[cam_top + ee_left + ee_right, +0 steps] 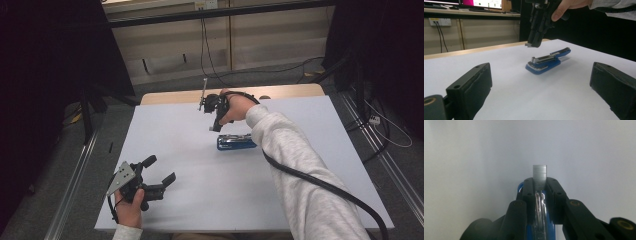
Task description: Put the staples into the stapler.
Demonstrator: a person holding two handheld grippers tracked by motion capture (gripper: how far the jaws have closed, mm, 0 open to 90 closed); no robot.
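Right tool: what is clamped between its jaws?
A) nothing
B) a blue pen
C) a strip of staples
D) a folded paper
C: in the right gripper view the right tool pinches a grey ribbed strip of staples, above the open blue stapler.

No text, label, brand, number or sign can be read anywhere here.

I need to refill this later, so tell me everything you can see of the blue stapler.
The blue stapler lies on the white table, opened up: its blue top arm is swung back and its silver metal staple channel is exposed. The casing looks like plastic. It rests flat on its base. The right gripper hovers just above it, holding a grey strip of staples; nothing else touches the stapler.
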